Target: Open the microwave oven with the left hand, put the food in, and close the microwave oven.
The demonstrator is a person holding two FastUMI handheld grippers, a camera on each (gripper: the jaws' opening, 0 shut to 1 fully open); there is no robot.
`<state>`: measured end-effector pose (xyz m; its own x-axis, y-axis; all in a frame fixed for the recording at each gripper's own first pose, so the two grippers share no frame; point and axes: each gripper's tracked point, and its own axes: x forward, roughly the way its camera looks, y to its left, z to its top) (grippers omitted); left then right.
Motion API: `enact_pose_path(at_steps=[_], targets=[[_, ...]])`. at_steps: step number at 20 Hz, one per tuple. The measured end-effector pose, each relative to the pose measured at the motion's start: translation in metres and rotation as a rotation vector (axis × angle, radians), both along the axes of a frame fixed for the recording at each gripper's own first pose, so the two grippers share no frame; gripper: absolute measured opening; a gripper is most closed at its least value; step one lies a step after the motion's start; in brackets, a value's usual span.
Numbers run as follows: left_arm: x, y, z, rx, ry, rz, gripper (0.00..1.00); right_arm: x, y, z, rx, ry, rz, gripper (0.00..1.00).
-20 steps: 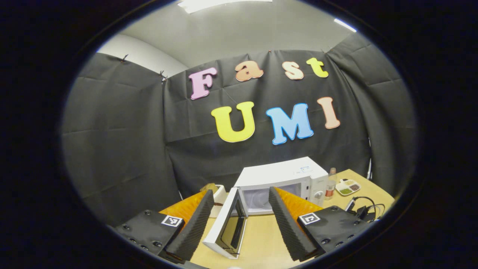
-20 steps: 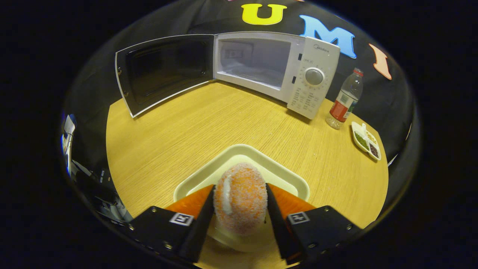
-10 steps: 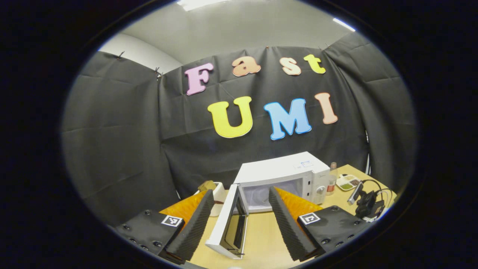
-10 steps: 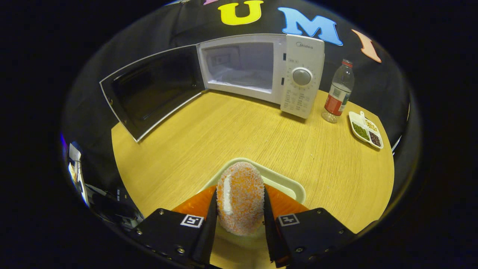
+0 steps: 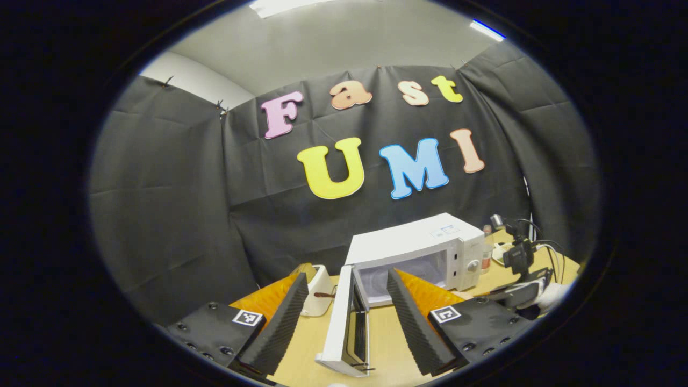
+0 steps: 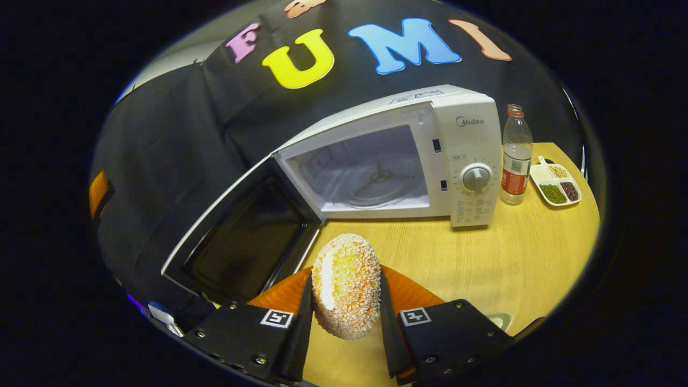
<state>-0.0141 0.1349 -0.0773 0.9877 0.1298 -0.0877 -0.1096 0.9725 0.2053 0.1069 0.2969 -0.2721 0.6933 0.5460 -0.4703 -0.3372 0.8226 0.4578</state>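
The white microwave (image 6: 467, 140) stands on the wooden table (image 6: 510, 258) with its door (image 6: 247, 236) swung wide to the left and its cavity (image 6: 371, 172) bare. My right gripper (image 6: 344, 279) is shut on the food (image 6: 346, 285), a round orange crumb-coated bun, held above the table just in front of the opening. In the left gripper view the microwave (image 5: 424, 242) lies ahead, its door (image 5: 346, 328) edge-on between the fingers. My left gripper (image 5: 346, 277) is open, holding nothing. The right gripper (image 5: 518, 269) and a gloved hand (image 5: 553, 293) appear at far right.
A clear bottle with a red label (image 6: 515, 156) and a white divided dish of beans (image 6: 556, 183) stand right of the microwave. A corner of the pale tray (image 6: 500, 321) lies near the front edge. A white cup (image 5: 317, 285) sits left of the door.
My right gripper has lifted the bun off the pale tray and carried it forward and left, close to the open microwave. The left gripper has shifted a little; the door now looks more edge-on.
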Motion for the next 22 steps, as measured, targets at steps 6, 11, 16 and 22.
enact_pose_path(at_steps=[6,11,16,22], targets=[[0.019,0.024,-0.019,-0.021,0.015,-0.032,0.97,0.097,0.039,0.003,0.114,-0.017,-0.246,0.57],[0.031,0.043,-0.033,0.007,0.014,-0.050,1.00,0.161,0.060,-0.006,0.166,-0.054,-0.456,0.57],[0.035,0.062,-0.056,0.021,0.031,-0.040,1.00,0.200,0.070,-0.010,0.077,-0.176,-0.583,0.57],[0.022,0.075,-0.073,0.026,0.034,-0.045,1.00,0.223,0.078,-0.046,0.020,-0.173,-0.626,0.59]])
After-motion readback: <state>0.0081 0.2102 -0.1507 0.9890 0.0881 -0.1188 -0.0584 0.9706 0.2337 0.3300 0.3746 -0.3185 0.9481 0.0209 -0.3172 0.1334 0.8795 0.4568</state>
